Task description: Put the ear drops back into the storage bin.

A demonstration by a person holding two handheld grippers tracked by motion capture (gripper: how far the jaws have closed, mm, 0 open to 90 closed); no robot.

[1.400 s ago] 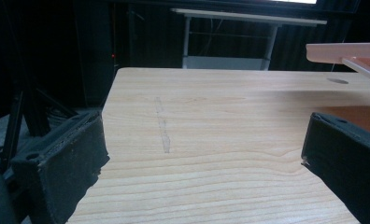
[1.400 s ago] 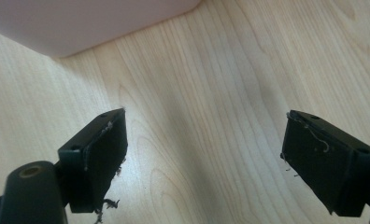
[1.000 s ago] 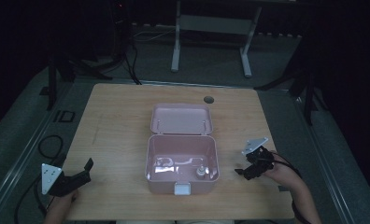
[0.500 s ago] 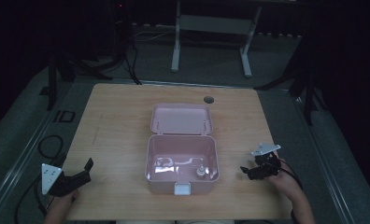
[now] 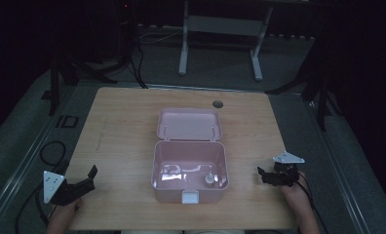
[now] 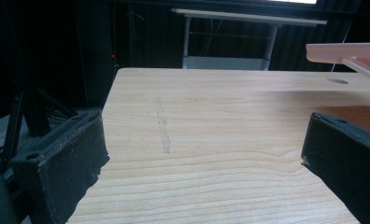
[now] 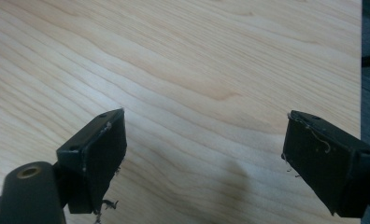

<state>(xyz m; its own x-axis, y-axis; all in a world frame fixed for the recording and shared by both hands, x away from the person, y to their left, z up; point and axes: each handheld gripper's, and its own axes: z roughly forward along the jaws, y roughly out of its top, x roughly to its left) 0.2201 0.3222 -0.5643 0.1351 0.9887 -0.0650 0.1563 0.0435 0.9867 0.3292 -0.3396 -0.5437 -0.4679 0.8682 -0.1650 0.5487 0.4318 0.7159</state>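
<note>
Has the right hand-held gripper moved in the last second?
Yes. The right hand-held gripper has drawn back from the pink box toward the table's near right corner; it now sits lower and further right.

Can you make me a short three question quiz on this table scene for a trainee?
1. True or false: the lid of the pink box is shut.
2. What does the left gripper hold: A) a bottle, B) nothing, C) the lid?
3. On which side of the box does the right gripper sit in the high view?

Key:
1. False; the lid lies open toward the far side.
2. B; its jaws stand wide apart over the bare wooden table.
3. To its right, near the table's front edge, jaws open.
</note>
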